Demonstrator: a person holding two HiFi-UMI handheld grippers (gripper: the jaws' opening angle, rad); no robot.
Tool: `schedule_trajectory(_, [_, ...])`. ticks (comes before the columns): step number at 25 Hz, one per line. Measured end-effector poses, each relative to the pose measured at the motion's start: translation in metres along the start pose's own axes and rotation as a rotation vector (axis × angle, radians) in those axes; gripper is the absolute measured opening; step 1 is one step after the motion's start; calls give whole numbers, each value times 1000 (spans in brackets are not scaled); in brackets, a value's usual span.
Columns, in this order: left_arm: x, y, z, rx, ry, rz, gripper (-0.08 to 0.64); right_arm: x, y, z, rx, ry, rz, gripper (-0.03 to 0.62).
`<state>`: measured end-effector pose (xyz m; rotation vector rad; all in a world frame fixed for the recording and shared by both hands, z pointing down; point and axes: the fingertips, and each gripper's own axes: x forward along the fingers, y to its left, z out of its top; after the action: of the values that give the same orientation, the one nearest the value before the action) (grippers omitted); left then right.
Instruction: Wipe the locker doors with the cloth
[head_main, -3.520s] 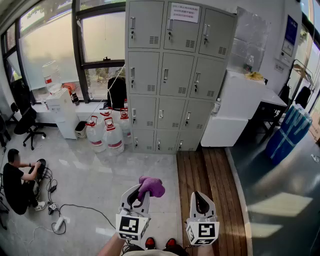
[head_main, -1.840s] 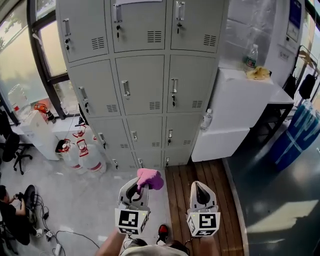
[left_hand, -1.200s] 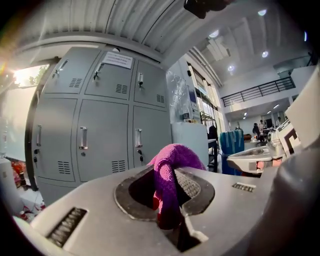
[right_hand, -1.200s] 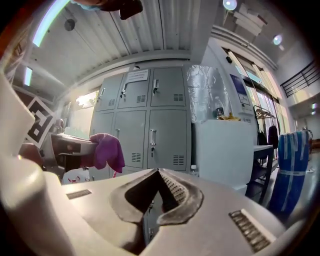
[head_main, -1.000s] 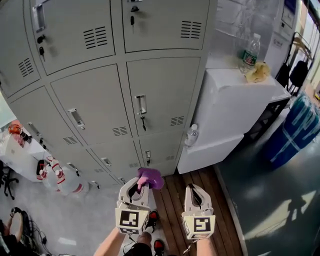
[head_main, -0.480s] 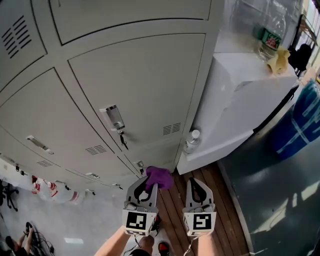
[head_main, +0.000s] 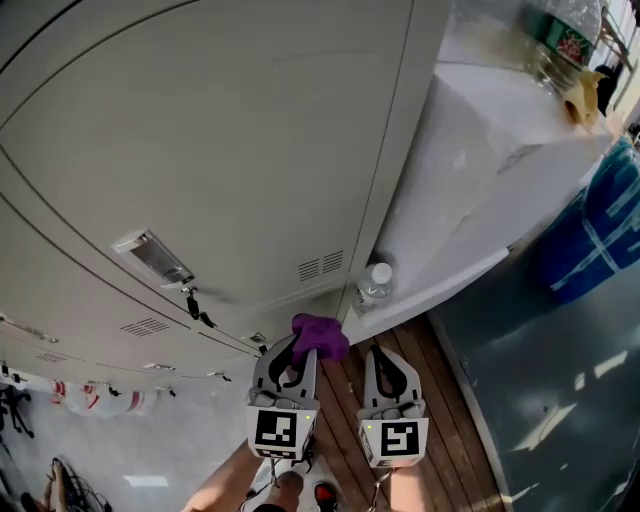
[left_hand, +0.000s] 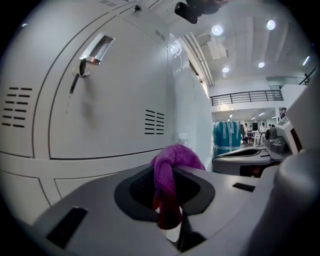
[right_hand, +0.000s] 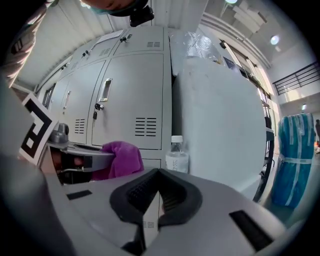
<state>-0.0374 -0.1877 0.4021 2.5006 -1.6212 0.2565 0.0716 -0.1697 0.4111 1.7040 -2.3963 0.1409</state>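
A purple cloth (head_main: 319, 335) (left_hand: 172, 170) (right_hand: 118, 159) is pinched in my left gripper (head_main: 300, 352) (left_hand: 167, 200), which is shut on it. The cloth bunches out past the jaw tips, close to a grey locker door (head_main: 230, 170) (left_hand: 107, 107) (right_hand: 127, 105) but apart from it. That door has a metal handle (head_main: 150, 255) (left_hand: 97, 47) with a key hanging below. My right gripper (head_main: 385, 362) (right_hand: 159, 197) hangs beside the left one, shut with nothing between its jaws.
A white cabinet (head_main: 480, 190) (right_hand: 220, 125) stands right of the lockers, with a water bottle (head_main: 372, 285) (right_hand: 176, 155) wedged at its foot. Wooden planks (head_main: 340, 400) lie below me. A blue wrapped bundle (head_main: 600, 230) (right_hand: 295, 160) stands at the right.
I have come much closer to the lockers, and a single door now fills the head view. Both grippers hold their places at the bottom, the cloth still in the left one.
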Motion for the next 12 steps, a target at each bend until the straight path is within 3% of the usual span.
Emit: schedule_trajectory(12, [64,0,-19,-3,15,12,75,26,-24,-13,35,1,-30,15])
